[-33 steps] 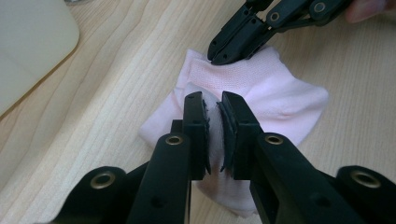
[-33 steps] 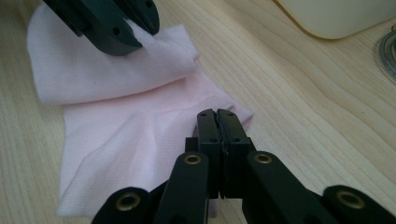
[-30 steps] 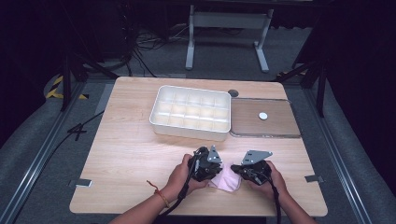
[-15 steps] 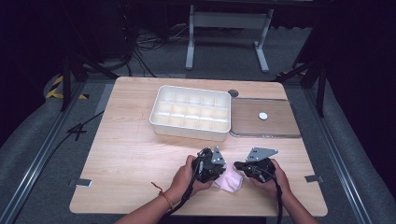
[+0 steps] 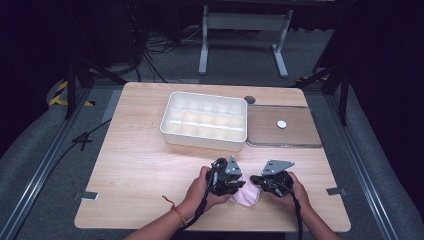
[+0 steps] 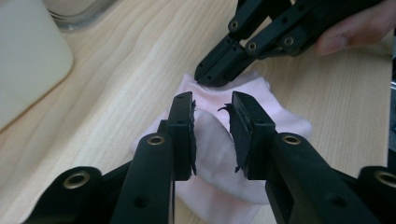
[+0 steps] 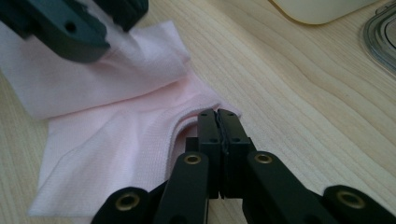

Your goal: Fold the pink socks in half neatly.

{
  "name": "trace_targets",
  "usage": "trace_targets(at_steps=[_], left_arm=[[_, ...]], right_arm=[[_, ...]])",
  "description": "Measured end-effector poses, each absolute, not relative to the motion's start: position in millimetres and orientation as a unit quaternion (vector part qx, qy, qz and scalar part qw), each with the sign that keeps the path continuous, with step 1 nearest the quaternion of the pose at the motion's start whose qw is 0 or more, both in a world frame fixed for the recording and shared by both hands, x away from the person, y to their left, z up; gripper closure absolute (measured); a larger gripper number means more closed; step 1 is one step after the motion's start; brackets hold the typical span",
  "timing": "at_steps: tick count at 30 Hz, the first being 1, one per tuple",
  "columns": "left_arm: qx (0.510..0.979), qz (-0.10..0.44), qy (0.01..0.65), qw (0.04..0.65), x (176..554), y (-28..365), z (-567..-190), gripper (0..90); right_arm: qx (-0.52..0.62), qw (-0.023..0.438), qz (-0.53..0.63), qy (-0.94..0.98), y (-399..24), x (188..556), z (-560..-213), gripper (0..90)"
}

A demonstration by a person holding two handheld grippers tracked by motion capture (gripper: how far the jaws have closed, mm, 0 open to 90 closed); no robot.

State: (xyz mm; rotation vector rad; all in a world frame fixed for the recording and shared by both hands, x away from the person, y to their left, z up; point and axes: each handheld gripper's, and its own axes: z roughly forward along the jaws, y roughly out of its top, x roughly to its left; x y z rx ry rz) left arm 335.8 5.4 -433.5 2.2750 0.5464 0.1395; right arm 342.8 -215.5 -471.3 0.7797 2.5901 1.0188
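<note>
Pink sock (image 6: 261,116) on the wooden table (image 5: 140,165) near its front edge, left gripper (image 6: 212,109) shifted slightly since a second ago — jaws just opening, narrow gap over the fabric, right gripper (image 7: 217,116) unmoved — clamped on the sock's edge.

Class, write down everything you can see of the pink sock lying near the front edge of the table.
The pink sock is a small, pale pink piece of fine knit, soft and rumpled, lying flat on the wooden table between the two hands. One layer is folded back over the rest. The right gripper is shut at the sock's edge, where a fold curls against its tips. The left gripper stands over the middle; its jaws have just been opening, with a hump of fabric between them.
</note>
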Motion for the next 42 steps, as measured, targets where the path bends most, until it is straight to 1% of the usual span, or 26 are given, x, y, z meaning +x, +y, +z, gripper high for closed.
trace_targets(at_steps=[6,9,10,11,12,15,19,22,29,30,33,36,37,39,42], left_arm=[[0.882,0.059,0.223,0.411,336,22,-422,69.7],[0.879,0.055,0.223,0.418,335,33,-418,74.5],[0.88,0.054,0.223,0.416,335,35,-418,74.5],[0.883,0.056,0.223,0.409,335,36,-420,78.1],[0.889,0.056,0.218,0.4,335,37,-422,78.1],[0.898,0.046,0.211,0.383,334,34,-434,81.7],[0.907,0.031,0.202,0.368,331,22,-450,82.3],[0.915,0.026,0.184,0.359,327,9,-457,81.7],[0.919,0.033,0.173,0.353,324,0,-463,80.0],[0.92,0.032,0.174,0.349,325,1,-464,79.9],[0.917,0.03,0.178,0.355,325,2,-467,79.3],[0.913,0.028,0.183,0.364,325,3,-469,78.5],[0.914,0.026,0.186,0.361,325,3,-469,77.7],[0.911,0.032,0.185,0.366,324,5,-467,72.9],[0.906,0.038,0.188,0.377,322,13,-462,66.7]], right_arm=[[0.268,0.124,0.35,0.889,-216,343,-472,89.8],[0.268,0.122,0.35,0.889,-216,343,-472,89.8],[0.268,0.123,0.35,0.889,-216,343,-472,89.8],[0.268,0.121,0.349,0.89,-216,343,-472,89.8],[0.268,0.121,0.349,0.89,-216,343,-472,89.8],[0.268,0.121,0.349,0.89,-215,343,-472,89.8],[0.267,0.121,0.349,0.89,-215,343,-472,89.9],[0.267,0.122,0.352,0.889,-216,343,-472,89.9],[0.267,0.119,0.349,0.89,-216,342,-471,89.5],[0.267,0.124,0.347,0.89,-217,343,-471,89.0],[0.275,0.13,0.369,0.878,-222,343,-463,88.1],[0.265,0.138,0.397,0.868,-222,335,-448,87.9],[0.257,0.139,0.404,0.867,-220,331,-444,87.6],[0.238,0.136,0.416,0.867,-214,323,-439,87.6],[0.215,0.131,0.412,0.876,-203,314,-440,87.6]])
